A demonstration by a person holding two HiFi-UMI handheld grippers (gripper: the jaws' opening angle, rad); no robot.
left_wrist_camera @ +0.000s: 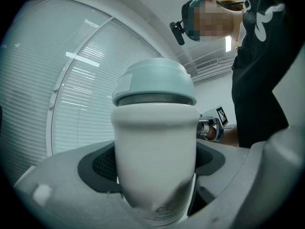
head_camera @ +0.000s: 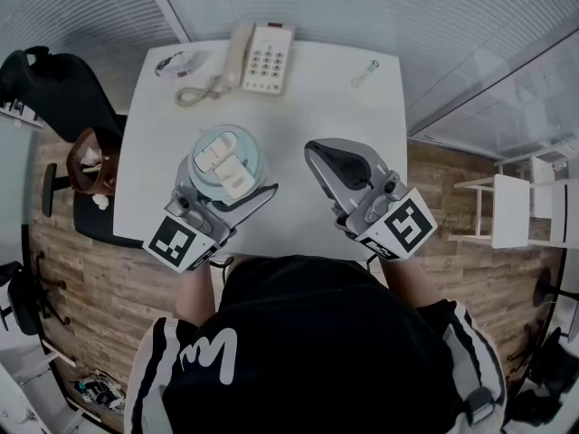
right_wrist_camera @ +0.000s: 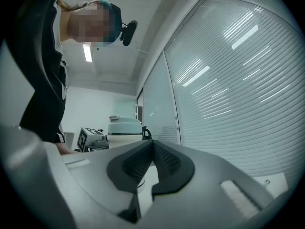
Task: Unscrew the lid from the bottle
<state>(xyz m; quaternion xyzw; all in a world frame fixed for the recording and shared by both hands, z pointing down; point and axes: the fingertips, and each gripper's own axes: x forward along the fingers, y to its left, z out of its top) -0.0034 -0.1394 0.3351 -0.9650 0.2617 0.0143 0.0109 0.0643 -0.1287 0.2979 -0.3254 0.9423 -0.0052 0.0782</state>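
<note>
Down in the head view: one white counter (head_camera: 344,125), and one bottle (head_camera: 210,177) at centre-left with its pale green lid (head_camera: 249,147) on. One telephone (head_camera: 262,59) sits at the top. The left tool (head_camera: 228,183) clamps the bottle; the right tool (head_camera: 318,156) sits to its right, not touching. Over to the left gripper view: two dark pads (left_wrist_camera: 102,163) squeeze the white body, lid upright above them. Right gripper view now: jaws pressed together, nothing between them, bottle at middle left.

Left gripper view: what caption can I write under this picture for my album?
The left claw squeezes a white bottle, its pale teal lid on top.
</note>
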